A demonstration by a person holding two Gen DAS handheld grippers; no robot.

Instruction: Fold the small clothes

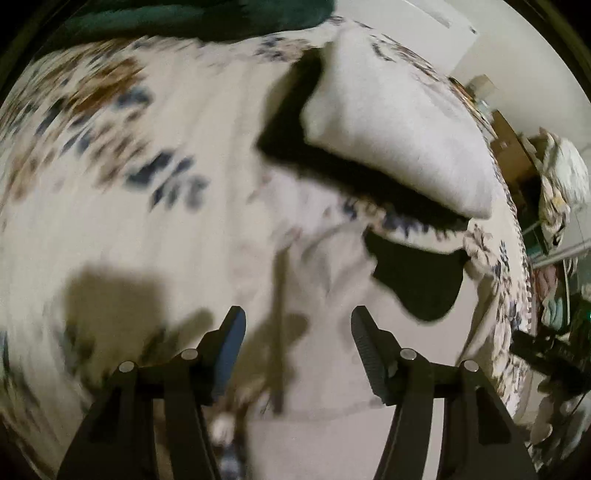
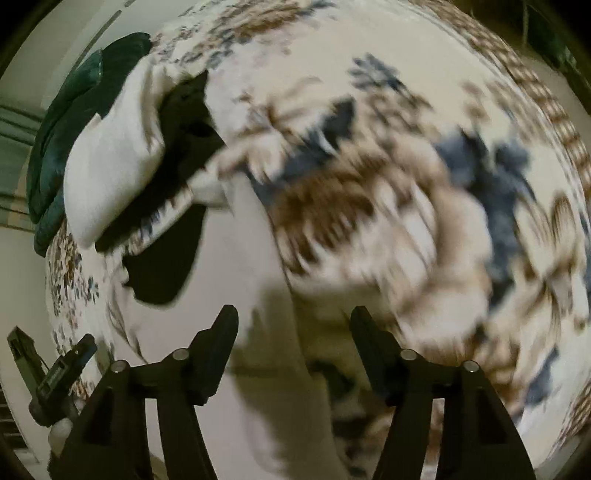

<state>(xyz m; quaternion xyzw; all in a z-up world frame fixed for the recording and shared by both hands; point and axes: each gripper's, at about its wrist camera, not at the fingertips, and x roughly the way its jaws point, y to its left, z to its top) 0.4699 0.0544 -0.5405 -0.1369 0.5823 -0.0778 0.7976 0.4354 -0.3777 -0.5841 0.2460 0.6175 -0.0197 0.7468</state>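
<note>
A pale grey garment (image 1: 332, 350) lies spread on the floral bedspread (image 1: 110, 166), just ahead of my left gripper (image 1: 298, 332), which is open and empty above it. A black garment (image 1: 417, 280) lies to its right. A folded white cloth (image 1: 391, 129) rests on a black piece behind. In the right wrist view the pale garment (image 2: 236, 280) runs under my right gripper (image 2: 293, 328), which is open and empty. The black garment (image 2: 162, 266) and the white cloth (image 2: 110, 166) lie at the left. Both views are blurred.
A dark green blanket (image 1: 184, 18) lies at the bed's far end; it also shows in the right wrist view (image 2: 62, 140). The left gripper's body (image 2: 59, 376) shows at the bed's edge. Cluttered furniture (image 1: 546, 206) stands beyond the bed's right edge.
</note>
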